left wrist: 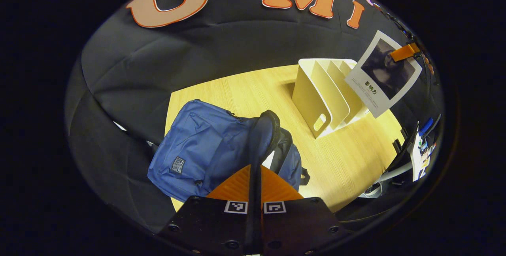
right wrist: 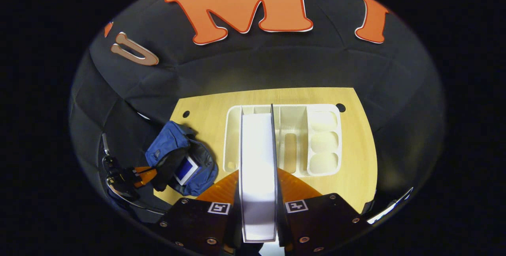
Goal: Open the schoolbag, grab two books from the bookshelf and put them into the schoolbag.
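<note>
The blue schoolbag lies on the wooden table. My left gripper is shut on the raised rim of the bag's opening, holding it up. The cream bookshelf stands behind it. Above the shelf, my right gripper holds a book with a grey cover. In the right gripper view, that book stands edge-on between my right gripper's fingers, over the bookshelf. The schoolbag sits to the left, with another book inside and the left gripper at its mouth.
Black cloth walls surround the table on the far and left sides. Some clutter and cables hang off the table's right edge. Two small round holes mark the table's far corners. Bare wood lies right of the shelf.
</note>
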{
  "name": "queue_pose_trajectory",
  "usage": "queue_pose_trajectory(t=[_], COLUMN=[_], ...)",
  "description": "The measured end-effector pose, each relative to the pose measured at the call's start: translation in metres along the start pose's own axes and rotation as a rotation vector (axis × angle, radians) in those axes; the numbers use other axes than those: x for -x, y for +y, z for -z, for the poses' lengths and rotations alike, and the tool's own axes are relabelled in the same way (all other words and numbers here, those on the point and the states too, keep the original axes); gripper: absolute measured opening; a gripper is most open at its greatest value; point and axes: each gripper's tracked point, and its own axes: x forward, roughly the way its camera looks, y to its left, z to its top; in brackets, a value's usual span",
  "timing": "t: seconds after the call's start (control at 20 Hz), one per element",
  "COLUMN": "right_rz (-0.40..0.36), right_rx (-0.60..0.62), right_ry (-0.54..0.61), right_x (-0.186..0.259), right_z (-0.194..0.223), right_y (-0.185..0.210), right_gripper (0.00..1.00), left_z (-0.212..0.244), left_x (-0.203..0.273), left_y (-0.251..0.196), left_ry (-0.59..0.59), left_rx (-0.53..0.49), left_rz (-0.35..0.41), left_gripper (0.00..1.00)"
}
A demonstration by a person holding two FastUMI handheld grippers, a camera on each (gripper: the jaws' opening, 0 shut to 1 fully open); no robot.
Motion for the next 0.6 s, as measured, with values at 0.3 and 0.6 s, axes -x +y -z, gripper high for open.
queue_pose_trajectory(t=[0.3,0.6], right_rz=[-0.181,-0.359], right_rx=[-0.136,-0.335], right_ry=[-0.010,-0.008], right_x=[0.008,-0.024], right_z=[0.030,0.085], right_y=[0.040,0.094], right_gripper=[0.35,0.35], left_z=[0.004,0.002], left_x=[-0.005,-0.005], left_y=[-0.003,0.001], left_ry=[0.007,0.018], left_rx=[-0.016,-0.047], left_rz=[0.021,0.012], left_gripper=[0.01,0.01])
